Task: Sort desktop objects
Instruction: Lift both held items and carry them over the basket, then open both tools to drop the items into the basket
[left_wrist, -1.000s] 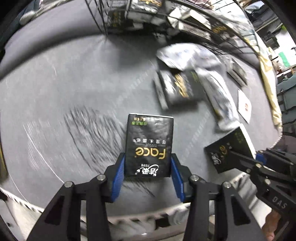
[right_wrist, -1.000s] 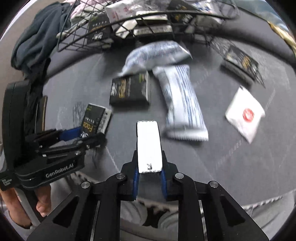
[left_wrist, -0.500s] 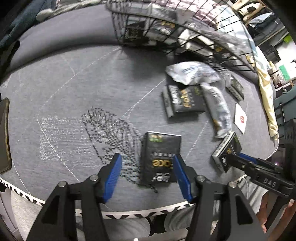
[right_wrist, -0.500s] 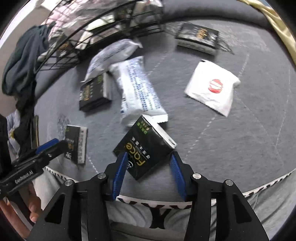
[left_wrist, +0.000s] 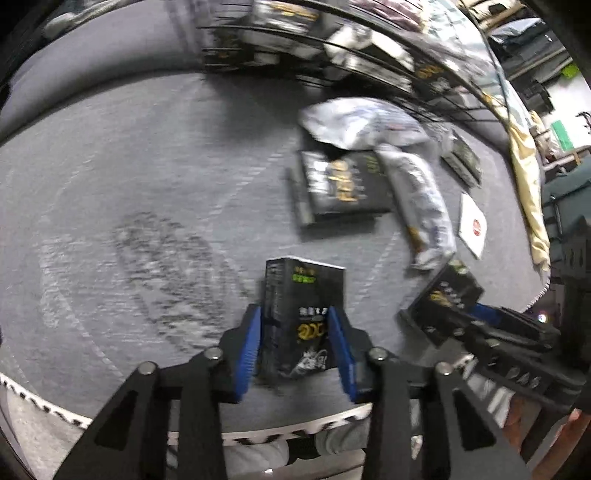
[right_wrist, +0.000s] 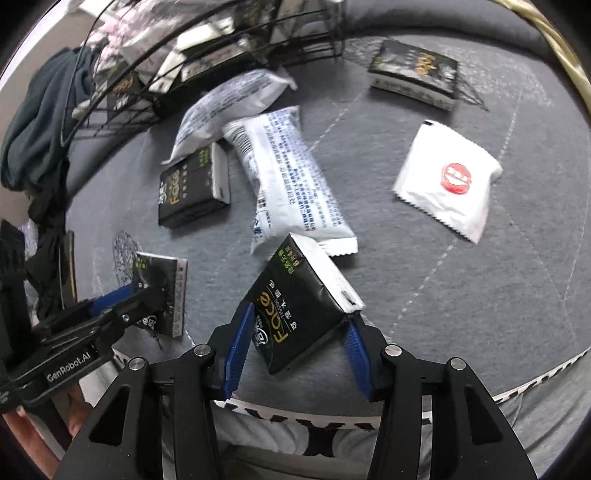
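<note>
My left gripper (left_wrist: 295, 347) is shut on a black Face tissue pack (left_wrist: 303, 306) near the cloth's front edge; the same pack shows in the right wrist view (right_wrist: 160, 284). My right gripper (right_wrist: 295, 350) has its blue pads around a second black Face tissue pack (right_wrist: 299, 310), which sits tilted between them; it also shows in the left wrist view (left_wrist: 443, 299). A third black pack (right_wrist: 192, 184) lies flat further back. Two white printed pouches (right_wrist: 291, 177) lie beside it.
A black wire basket (right_wrist: 207, 55) holding several packs stands at the back. A white sachet with a red logo (right_wrist: 450, 181) lies at the right, and another black pack (right_wrist: 417, 74) at the far right. The grey cloth's patterned front edge (right_wrist: 535, 384) is close below the grippers.
My left gripper, open half a second ago, has closed on its tissue pack. My right gripper, which held its pack edge-on a second ago, now has it tilted and face-up between the pads.
</note>
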